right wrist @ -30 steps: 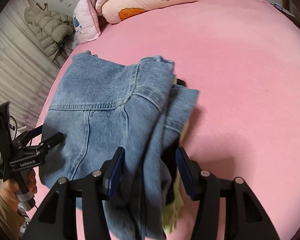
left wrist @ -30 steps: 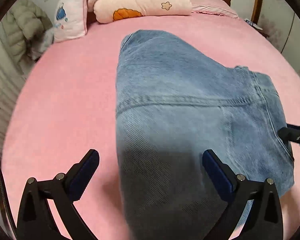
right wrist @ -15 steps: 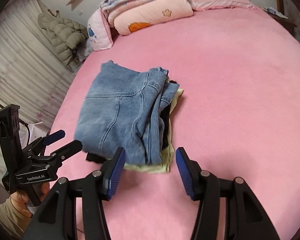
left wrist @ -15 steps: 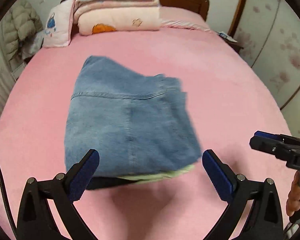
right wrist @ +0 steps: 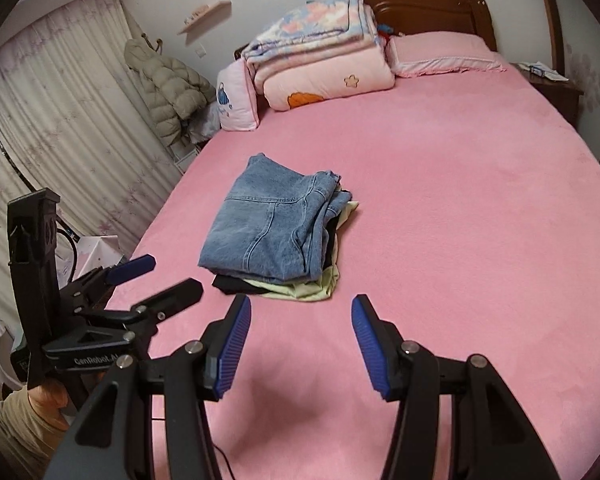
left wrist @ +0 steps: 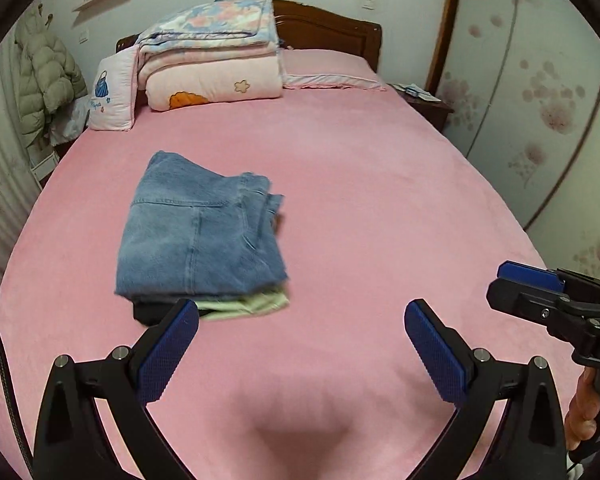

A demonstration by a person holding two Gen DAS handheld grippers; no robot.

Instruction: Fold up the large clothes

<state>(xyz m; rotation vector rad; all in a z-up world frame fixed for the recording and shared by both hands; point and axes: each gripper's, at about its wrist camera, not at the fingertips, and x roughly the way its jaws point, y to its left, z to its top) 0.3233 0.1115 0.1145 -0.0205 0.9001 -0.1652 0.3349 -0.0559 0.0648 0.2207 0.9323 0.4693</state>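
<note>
Folded blue jeans [left wrist: 198,232] lie on the pink bed [left wrist: 380,200], on top of a folded black garment [left wrist: 148,312] and a light green garment [left wrist: 252,304]. The stack also shows in the right wrist view: jeans [right wrist: 272,224], green garment [right wrist: 304,290]. My left gripper [left wrist: 300,344] is open and empty, hovering near the bed's front, the stack just beyond its left finger. My right gripper [right wrist: 300,340] is open and empty, short of the stack. Each gripper shows in the other's view: the right one [left wrist: 540,300], the left one [right wrist: 140,288].
Folded quilts [left wrist: 212,64] and pillows [left wrist: 112,96] are piled at the wooden headboard [left wrist: 328,28]. A padded jacket [left wrist: 44,80] hangs at the left by curtains [right wrist: 60,128]. A nightstand [left wrist: 424,104] stands at the right. Wide pink bed surface lies right of the stack.
Both grippers have pulled back and up from the jeans, which were close under them a second ago. The folded stack now lies alone on the bed, further away.
</note>
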